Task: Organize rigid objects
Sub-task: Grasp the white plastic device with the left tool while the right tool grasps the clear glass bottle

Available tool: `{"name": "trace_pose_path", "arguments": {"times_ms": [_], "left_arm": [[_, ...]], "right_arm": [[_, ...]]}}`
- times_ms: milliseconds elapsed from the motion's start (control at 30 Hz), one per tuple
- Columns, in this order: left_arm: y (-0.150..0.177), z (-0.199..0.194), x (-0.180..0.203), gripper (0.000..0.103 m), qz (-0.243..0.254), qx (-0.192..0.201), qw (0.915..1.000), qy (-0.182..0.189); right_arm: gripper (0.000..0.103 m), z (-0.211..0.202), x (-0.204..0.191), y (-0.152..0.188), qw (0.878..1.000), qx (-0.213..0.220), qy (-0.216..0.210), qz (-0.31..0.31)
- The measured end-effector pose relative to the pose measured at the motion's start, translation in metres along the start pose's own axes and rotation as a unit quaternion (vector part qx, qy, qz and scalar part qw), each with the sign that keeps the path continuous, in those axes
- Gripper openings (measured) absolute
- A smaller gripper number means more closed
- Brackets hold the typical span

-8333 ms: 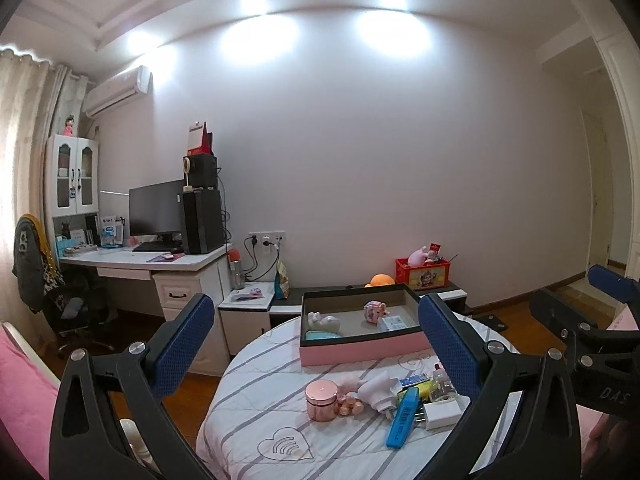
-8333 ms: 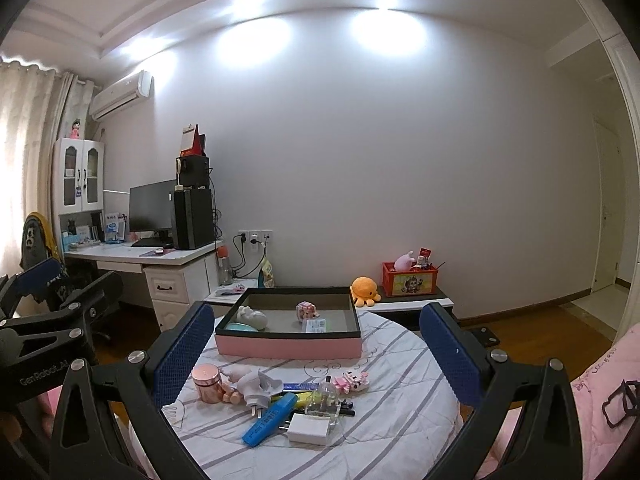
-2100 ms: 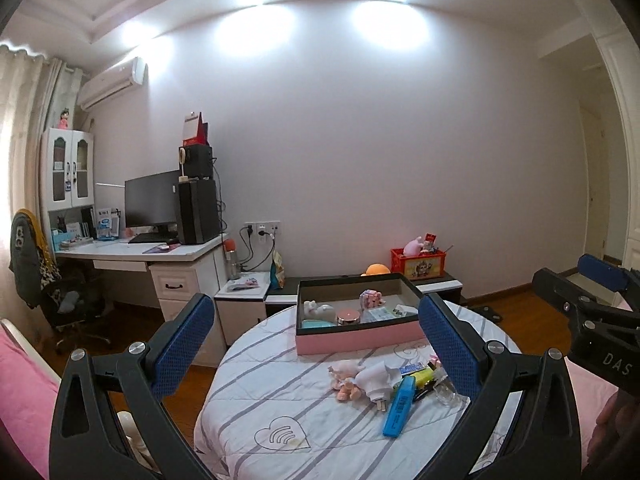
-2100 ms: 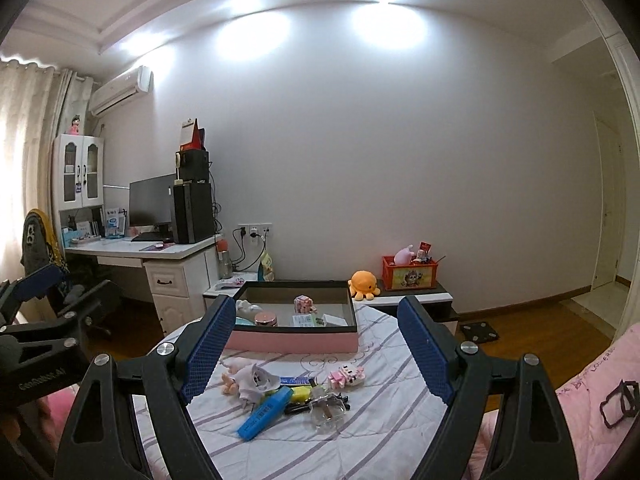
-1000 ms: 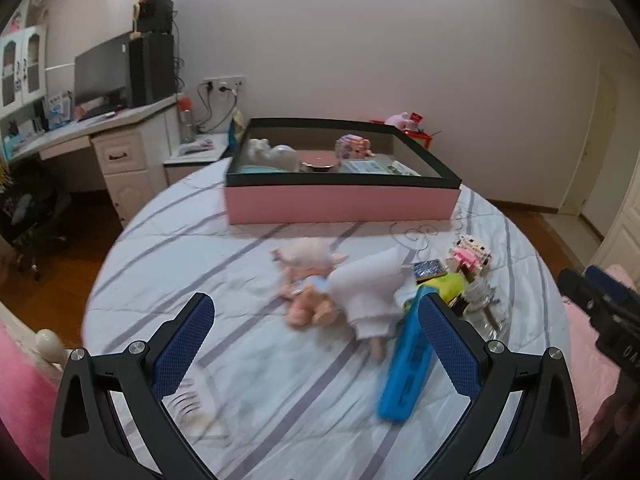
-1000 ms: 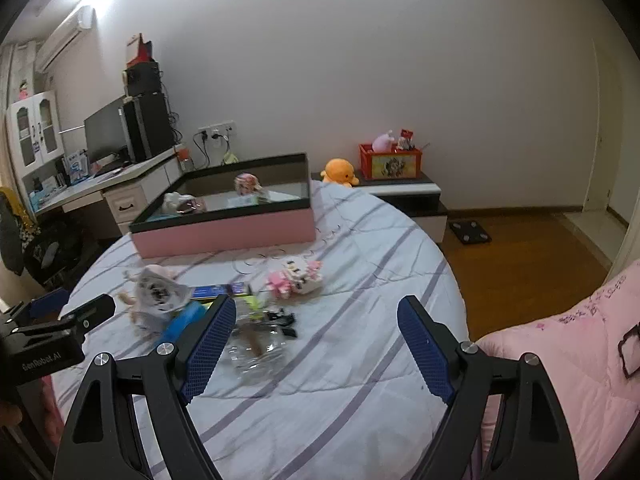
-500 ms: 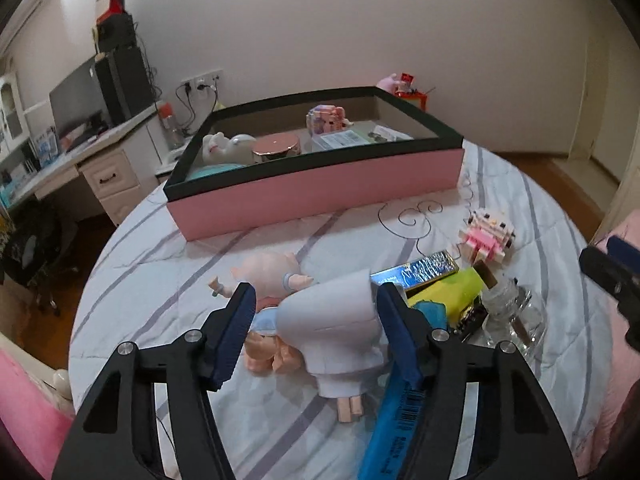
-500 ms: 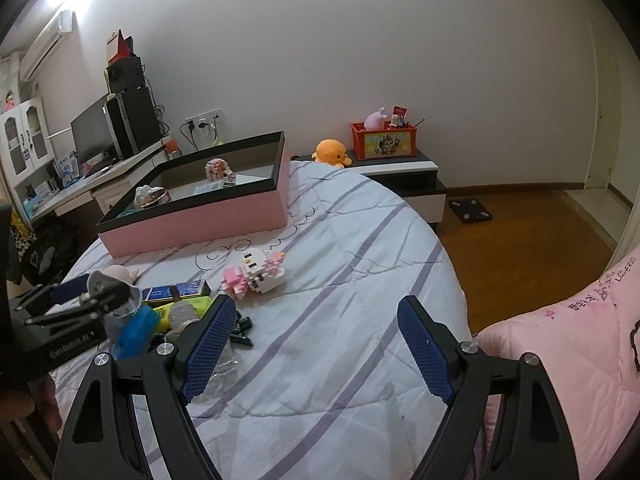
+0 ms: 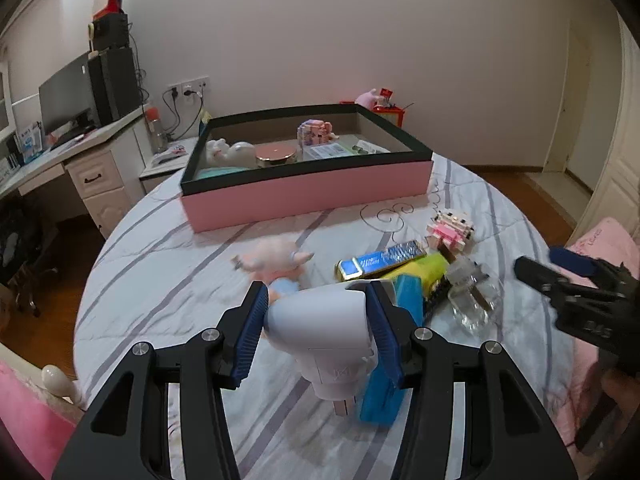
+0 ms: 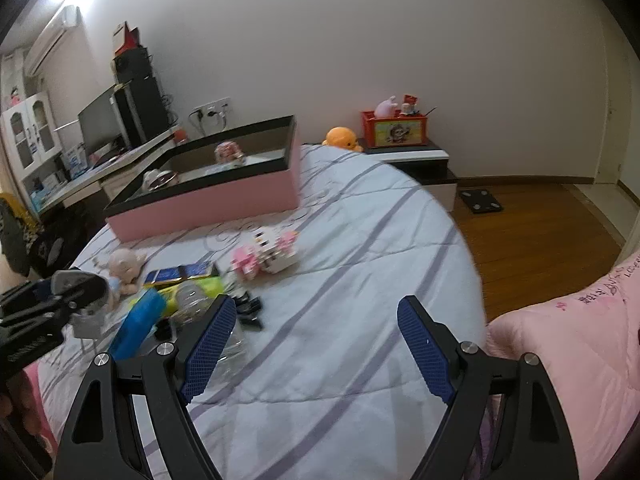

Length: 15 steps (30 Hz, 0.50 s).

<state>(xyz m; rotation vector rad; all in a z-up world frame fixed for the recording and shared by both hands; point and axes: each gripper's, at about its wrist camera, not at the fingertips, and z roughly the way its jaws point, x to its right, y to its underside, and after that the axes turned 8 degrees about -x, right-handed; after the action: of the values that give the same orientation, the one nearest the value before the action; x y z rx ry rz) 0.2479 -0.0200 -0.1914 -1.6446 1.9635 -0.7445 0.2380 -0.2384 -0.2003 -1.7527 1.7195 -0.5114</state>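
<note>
the white plug adapter [image 9: 324, 328] lay on the striped round bed [image 9: 168, 264], beside the blue case [image 9: 390, 360] and the pink doll [image 9: 272, 258], short of the pink box [image 9: 308, 196]. your left gripper [image 9: 318, 334] was closing, its blue pads against the adapter's sides. your right gripper [image 10: 318, 354] hung wide apart, holding nothing.

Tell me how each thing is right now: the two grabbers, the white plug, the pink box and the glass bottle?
Left gripper: closing around the white plug.
White plug: between the pads, prongs toward the camera.
Right gripper: open, empty.
Pink box: open, things inside.
Glass bottle: lying on its side.
</note>
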Motion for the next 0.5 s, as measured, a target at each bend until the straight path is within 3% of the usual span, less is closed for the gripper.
{"name": "trace_pose_path", "arguments": {"times_ms": [200,300,500], "left_arm": [[0.026,-0.016,-0.02,0.052,-0.006,-0.009,0.9999,0.007],[0.038,-0.011,-0.032,0.052,-0.015,-0.025,0.9996,0.007],[0.052,0.004,-0.052,0.056,-0.046,-0.041,0.9974,0.038]], "right_arm": [[0.084,0.014,-0.035,0.004,0.998,-0.035,-0.023,-0.054],[0.084,0.024,-0.046,0.004,0.996,-0.052,-0.014,-0.076],[0.083,0.038,-0.048,0.003,0.995,-0.068,-0.019,-0.071]]}}
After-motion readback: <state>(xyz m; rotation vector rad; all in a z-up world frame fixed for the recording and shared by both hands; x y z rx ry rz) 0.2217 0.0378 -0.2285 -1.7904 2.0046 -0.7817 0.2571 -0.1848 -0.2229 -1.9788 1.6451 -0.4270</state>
